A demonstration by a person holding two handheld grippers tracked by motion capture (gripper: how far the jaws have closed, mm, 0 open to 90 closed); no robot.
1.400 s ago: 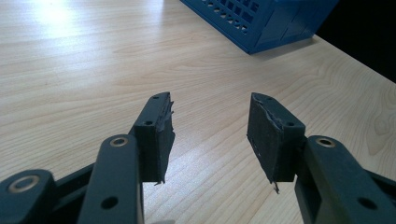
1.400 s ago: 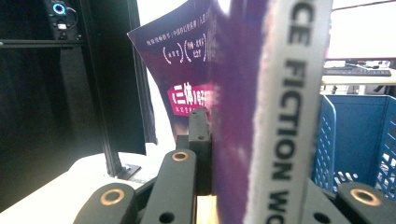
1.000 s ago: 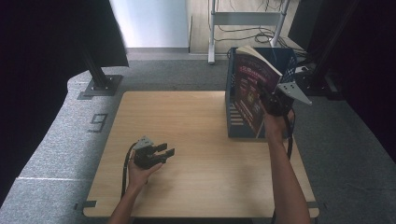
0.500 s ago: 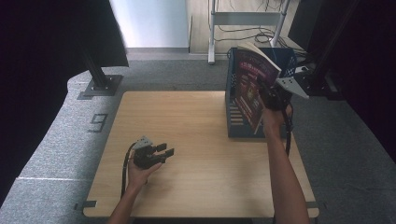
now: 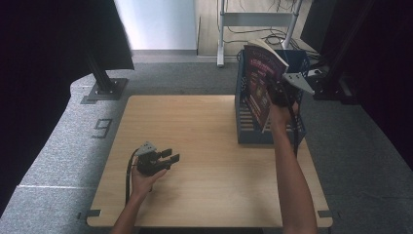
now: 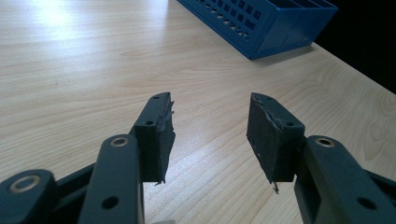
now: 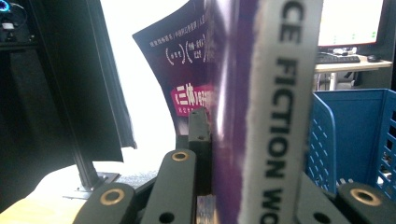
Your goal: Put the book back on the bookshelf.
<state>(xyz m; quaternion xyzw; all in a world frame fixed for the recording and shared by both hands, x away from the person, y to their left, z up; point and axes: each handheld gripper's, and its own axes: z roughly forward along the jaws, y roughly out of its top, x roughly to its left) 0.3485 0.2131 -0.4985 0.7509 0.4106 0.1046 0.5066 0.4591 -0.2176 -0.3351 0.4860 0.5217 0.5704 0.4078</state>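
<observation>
Wooden tabletop (image 5: 195, 126), blue file rack (image 5: 246, 124) at its right edge: right gripper (image 5: 278, 92) fingers clamped on purple book (image 5: 258, 85) held over rack, not yet slotted in; left gripper (image 5: 165, 158) idle, fingers apart, empty.

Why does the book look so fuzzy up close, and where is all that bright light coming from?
In the right gripper view the book sits too near the lens, so its spine lettering blurs, and the white backdrop behind it is blown out. In the left gripper view glare washes the table at top left, while the jaw pads stay sharp. The high view is evenly lit, with dark curtains at both sides.
</observation>
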